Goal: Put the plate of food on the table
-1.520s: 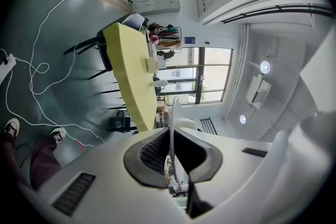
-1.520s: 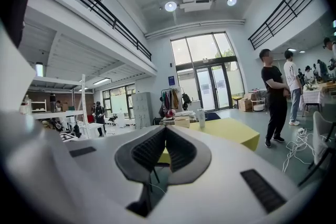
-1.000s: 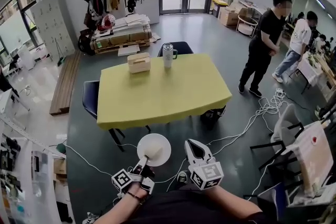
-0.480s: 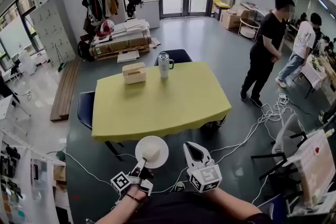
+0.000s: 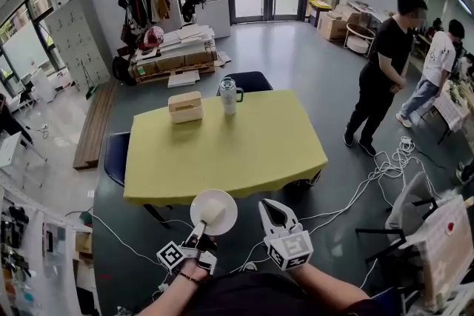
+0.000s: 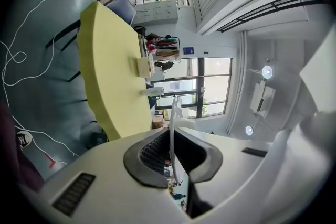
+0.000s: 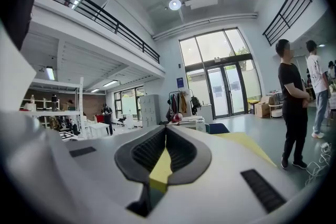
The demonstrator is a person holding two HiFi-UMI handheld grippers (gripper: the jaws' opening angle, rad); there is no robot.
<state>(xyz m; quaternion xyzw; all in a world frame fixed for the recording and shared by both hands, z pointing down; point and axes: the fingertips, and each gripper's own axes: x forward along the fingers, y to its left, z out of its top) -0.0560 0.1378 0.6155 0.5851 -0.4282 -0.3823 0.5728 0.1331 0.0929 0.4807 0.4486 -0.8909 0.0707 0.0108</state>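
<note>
A white plate point(image 5: 224, 208) with a pale lump of food point(image 5: 213, 213) hangs just off the near edge of the yellow table point(image 5: 222, 148). My left gripper point(image 5: 200, 229) is shut on the plate's near rim. In the left gripper view the plate point(image 6: 171, 113) shows edge-on between the pads, and the table point(image 6: 107, 71) lies ahead. My right gripper point(image 5: 272, 215) hovers right of the plate, shut and with nothing in it. In the right gripper view its jaws point(image 7: 166, 132) meet at the tips, and the table point(image 7: 245, 145) lies ahead.
A wooden box point(image 5: 185, 106) and a steel tumbler point(image 5: 228, 95) stand on the table's far side. Dark chairs sit at the far edge point(image 5: 245, 80) and left edge point(image 5: 115, 158). Cables point(image 5: 370, 170) run over the floor at right, near two people point(image 5: 384, 78).
Both grippers and the plate have moved forward towards the table, whose near edge now lies closer to the plate. The grip on the plate is unchanged.
</note>
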